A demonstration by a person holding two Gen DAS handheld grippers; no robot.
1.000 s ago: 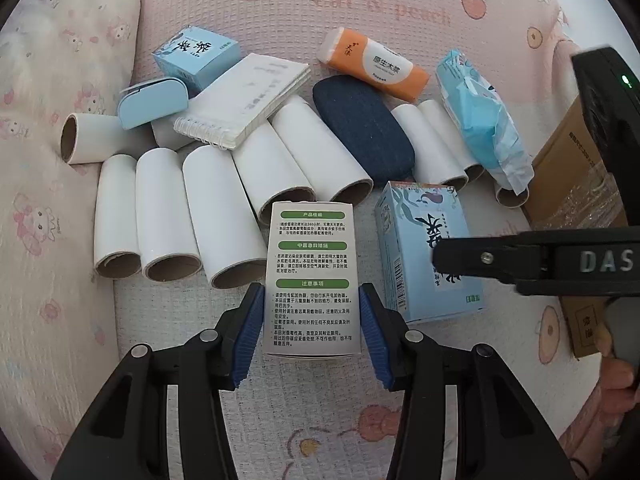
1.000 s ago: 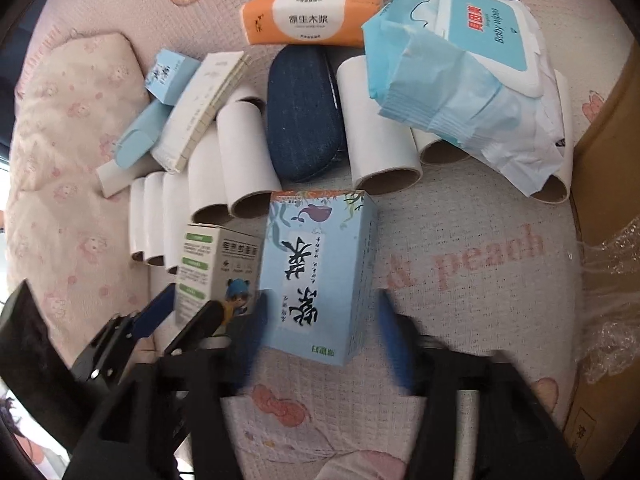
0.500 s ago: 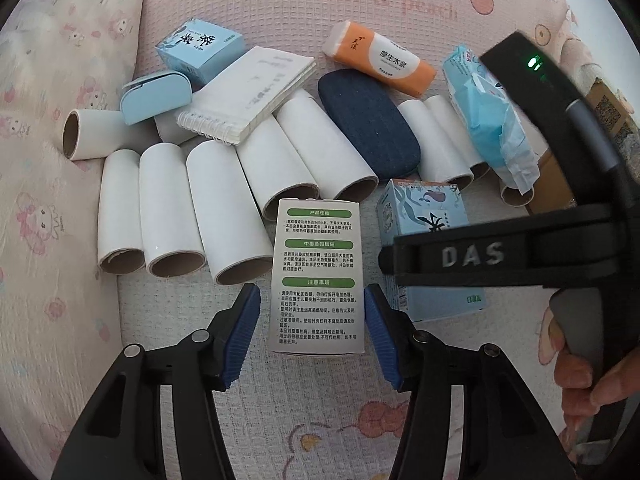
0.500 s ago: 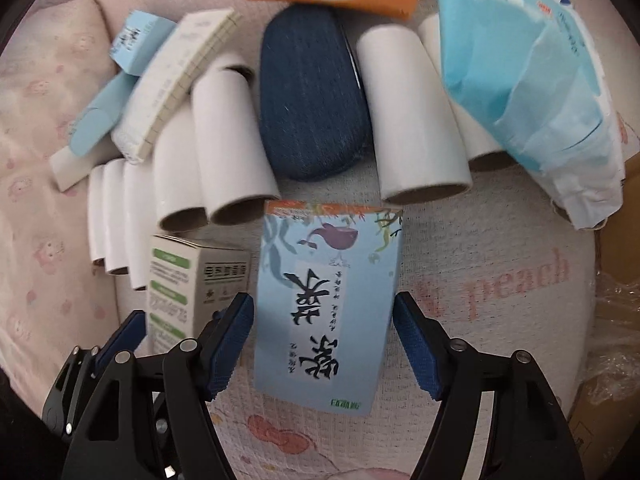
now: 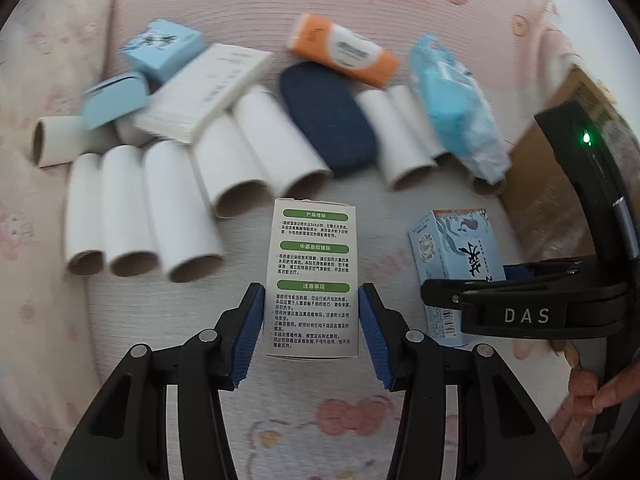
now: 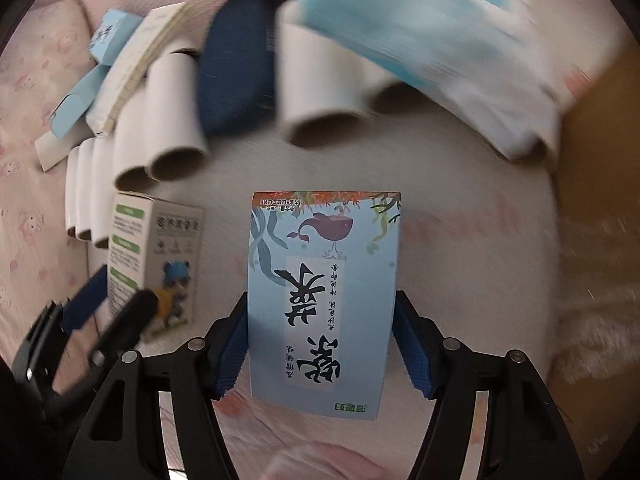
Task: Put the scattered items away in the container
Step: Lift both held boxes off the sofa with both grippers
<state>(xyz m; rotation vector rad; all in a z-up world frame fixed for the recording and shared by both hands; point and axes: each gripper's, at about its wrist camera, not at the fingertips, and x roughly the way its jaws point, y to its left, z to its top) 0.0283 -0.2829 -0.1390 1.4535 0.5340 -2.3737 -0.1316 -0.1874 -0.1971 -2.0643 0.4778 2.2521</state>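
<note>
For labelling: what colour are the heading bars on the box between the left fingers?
Green, on a white box; clearest in the left wrist view.

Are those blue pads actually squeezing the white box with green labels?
Touching: the left wrist view shows both pads flush against the white box.

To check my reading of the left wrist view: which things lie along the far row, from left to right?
Small blue box → white notebook → dark blue case → orange tissue pack → blue wipes pack → cardboard box.
</note>
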